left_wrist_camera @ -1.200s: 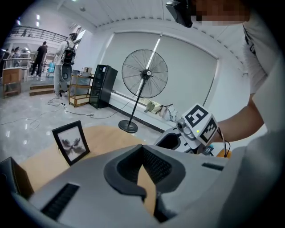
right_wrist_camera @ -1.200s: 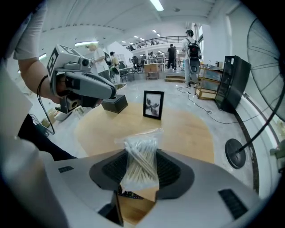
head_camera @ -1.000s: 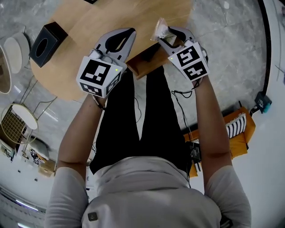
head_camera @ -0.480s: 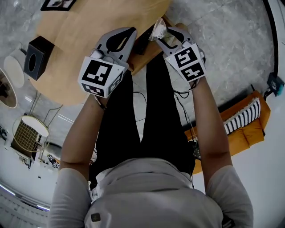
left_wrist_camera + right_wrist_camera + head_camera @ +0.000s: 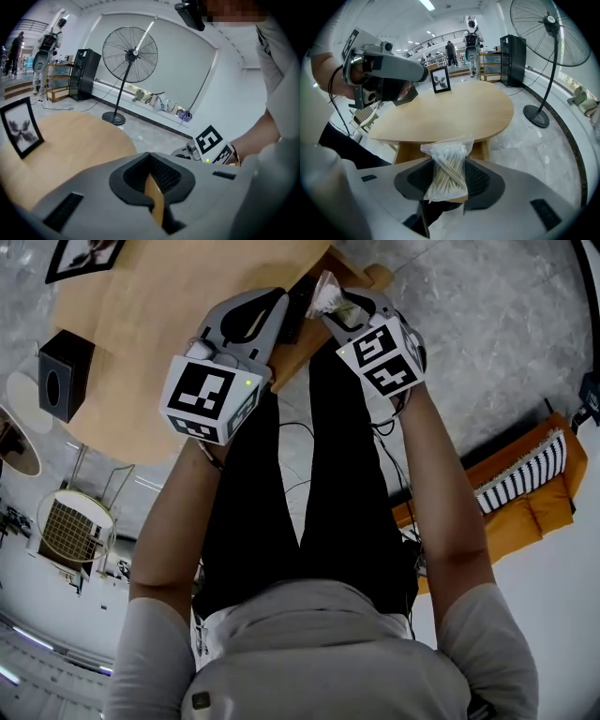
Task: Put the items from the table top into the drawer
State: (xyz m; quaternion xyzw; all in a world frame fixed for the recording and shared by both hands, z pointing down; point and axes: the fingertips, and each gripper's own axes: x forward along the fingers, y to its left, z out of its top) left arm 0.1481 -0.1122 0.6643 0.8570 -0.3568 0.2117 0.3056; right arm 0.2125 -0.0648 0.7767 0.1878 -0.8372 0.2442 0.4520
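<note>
"Where's the swab bag (image 5: 449, 171)?"
"Pinched in the right claw (image 5: 342, 307), just past the tabletop's (image 5: 159, 343) curved edge, over the open drawer (image 5: 298, 360); grey floor (image 5: 469, 343) lies beyond."
"The left claw (image 5: 152, 180)?"
"Pressed together, empty, beside it at the rim."

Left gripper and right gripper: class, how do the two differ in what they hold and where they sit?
The right gripper's fingers clamp a clear bag of cotton swabs; the left gripper's fingers are nearly together, holding nothing. In the head view the left gripper lies over the table edge, the right gripper beyond it, by the open drawer. Both are grey with a marker cube.
</note>
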